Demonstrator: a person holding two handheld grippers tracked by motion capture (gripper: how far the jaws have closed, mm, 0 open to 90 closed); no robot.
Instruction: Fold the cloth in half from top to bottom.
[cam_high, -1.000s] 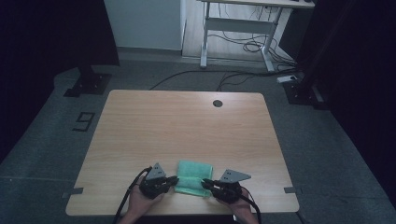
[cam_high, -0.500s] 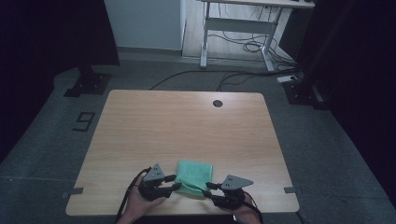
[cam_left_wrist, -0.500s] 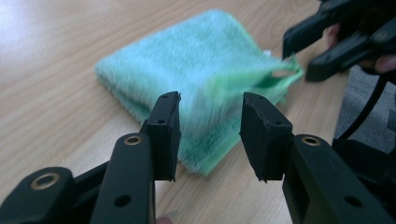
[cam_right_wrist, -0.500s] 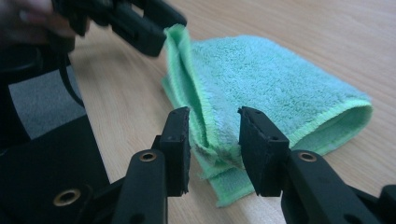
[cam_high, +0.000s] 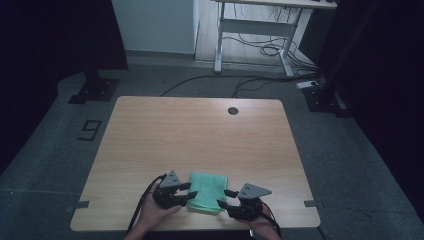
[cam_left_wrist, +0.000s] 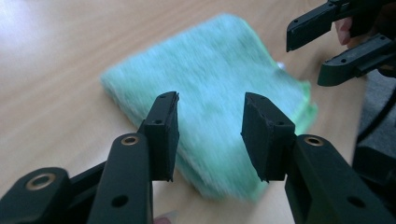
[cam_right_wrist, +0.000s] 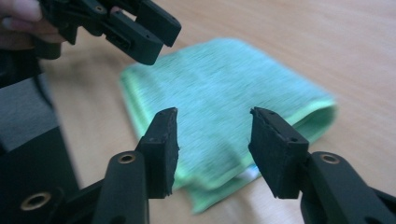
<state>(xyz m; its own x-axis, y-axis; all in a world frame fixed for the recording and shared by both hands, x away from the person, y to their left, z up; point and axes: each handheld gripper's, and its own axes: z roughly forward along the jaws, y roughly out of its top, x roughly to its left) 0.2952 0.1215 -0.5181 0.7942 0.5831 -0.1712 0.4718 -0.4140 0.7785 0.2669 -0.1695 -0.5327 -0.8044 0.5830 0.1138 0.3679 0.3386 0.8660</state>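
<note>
While the left gripper (cam_high: 189, 193) sits at the folded green cloth's (cam_high: 207, 192) nine o'clock edge with jaws spread wide and nothing between them, the cloth lies flat near the wooden table's (cam_high: 200, 135) front edge, and the right gripper (cam_high: 224, 198), equally spread and empty, flanks its four o'clock corner.
</note>
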